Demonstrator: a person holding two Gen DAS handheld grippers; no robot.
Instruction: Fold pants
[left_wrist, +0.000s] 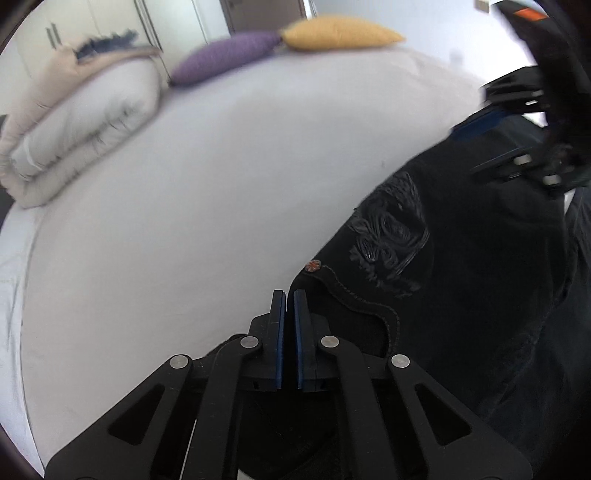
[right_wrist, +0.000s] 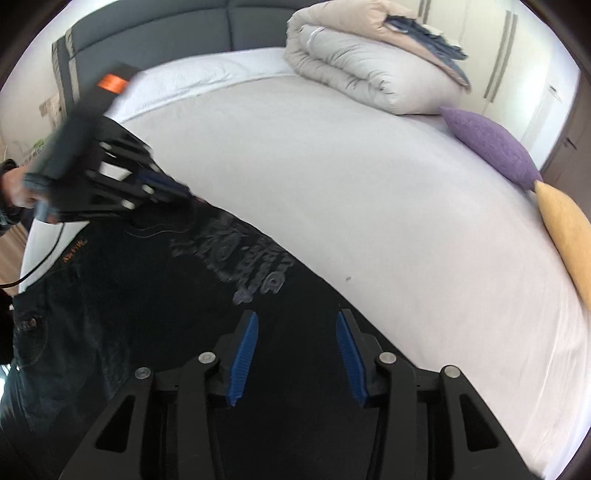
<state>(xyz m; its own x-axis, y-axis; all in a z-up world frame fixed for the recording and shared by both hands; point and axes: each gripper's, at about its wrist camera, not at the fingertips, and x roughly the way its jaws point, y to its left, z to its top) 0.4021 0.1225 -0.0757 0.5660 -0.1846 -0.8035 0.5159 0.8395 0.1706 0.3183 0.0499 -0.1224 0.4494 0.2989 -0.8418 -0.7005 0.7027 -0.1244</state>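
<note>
Black pants (left_wrist: 461, 266) with a grey embroidered pattern lie on the white bed sheet (left_wrist: 221, 192). My left gripper (left_wrist: 290, 299) is shut, its tips at the pants' edge by a small rivet; whether cloth sits between the pads is unclear. In the right wrist view the left gripper (right_wrist: 181, 194) touches the far edge of the pants (right_wrist: 166, 295). My right gripper (right_wrist: 295, 321) is open, hovering over the pants with nothing between the pads. It shows blurred in the left wrist view (left_wrist: 491, 140).
A rolled beige duvet (right_wrist: 369, 70), a purple cushion (right_wrist: 491, 144) and a yellow cushion (right_wrist: 565, 229) lie along the bed's far side. A grey headboard (right_wrist: 166, 33) stands behind. Wardrobe doors (left_wrist: 92, 22) are in the background.
</note>
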